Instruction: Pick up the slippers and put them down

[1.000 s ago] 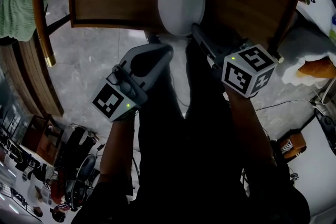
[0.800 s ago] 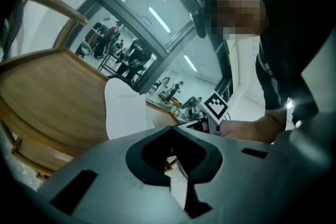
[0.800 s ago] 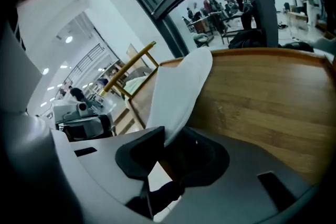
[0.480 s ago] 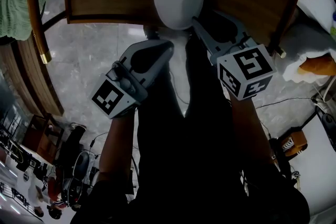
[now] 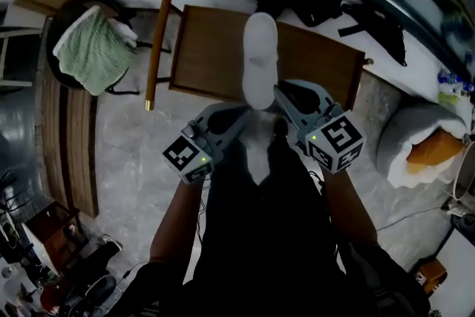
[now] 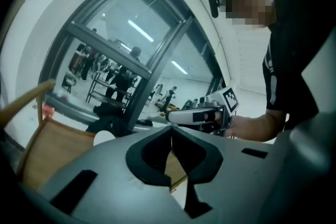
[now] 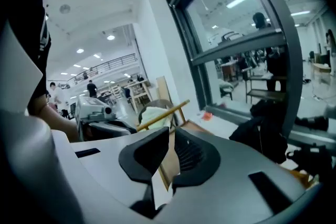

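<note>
In the head view, a white, smooth, long-oval slipper point(image 5: 260, 69) flat on a brown wooden tabletop point(image 5: 208, 56), long axis pointing away from the person, toe end not to be told; near end between the grey plastic left gripper point(image 5: 242, 115) and right gripper point(image 5: 285, 93). In the left gripper view, black-lined jaws together, empty. In the right gripper view, jaws closing, nearly together, nothing between.

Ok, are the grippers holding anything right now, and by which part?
Nothing is held. The left gripper is shut and empty; on the right gripper the jaws are closing on nothing. The white slipper lies free on the table.
</note>
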`<action>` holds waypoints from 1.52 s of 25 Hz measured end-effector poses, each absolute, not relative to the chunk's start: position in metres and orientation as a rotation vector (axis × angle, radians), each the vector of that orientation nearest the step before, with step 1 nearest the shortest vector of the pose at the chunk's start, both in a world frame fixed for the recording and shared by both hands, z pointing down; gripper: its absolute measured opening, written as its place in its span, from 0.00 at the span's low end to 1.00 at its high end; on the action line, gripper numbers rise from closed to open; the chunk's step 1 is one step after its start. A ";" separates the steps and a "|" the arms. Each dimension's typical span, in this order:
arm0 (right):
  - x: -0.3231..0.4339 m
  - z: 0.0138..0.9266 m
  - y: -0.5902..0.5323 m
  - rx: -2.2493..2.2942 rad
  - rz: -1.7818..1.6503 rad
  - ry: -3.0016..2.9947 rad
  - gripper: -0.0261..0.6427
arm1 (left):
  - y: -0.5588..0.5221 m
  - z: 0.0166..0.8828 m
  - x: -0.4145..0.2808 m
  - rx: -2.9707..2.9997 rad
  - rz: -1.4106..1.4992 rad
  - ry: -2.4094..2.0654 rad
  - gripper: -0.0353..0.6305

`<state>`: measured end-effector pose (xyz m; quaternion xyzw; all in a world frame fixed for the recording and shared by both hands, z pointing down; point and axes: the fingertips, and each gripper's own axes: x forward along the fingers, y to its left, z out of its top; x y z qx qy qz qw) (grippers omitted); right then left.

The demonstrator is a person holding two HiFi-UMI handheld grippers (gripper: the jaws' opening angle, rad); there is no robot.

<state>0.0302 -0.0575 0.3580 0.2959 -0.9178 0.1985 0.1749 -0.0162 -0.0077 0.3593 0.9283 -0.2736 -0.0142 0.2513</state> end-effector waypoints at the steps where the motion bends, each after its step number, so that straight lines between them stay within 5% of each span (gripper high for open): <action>1: 0.025 0.333 -0.060 0.818 0.510 -2.641 0.11 | -0.013 0.337 -0.020 2.566 -0.050 -0.755 0.07; 14: 0.024 0.077 -0.030 0.738 0.003 -3.086 0.09 | -0.031 0.115 -0.048 2.947 -0.128 -0.909 0.07; 38: 0.027 0.105 -0.018 0.631 0.187 -3.175 0.09 | -0.026 0.116 -0.028 2.985 -0.195 -0.679 0.07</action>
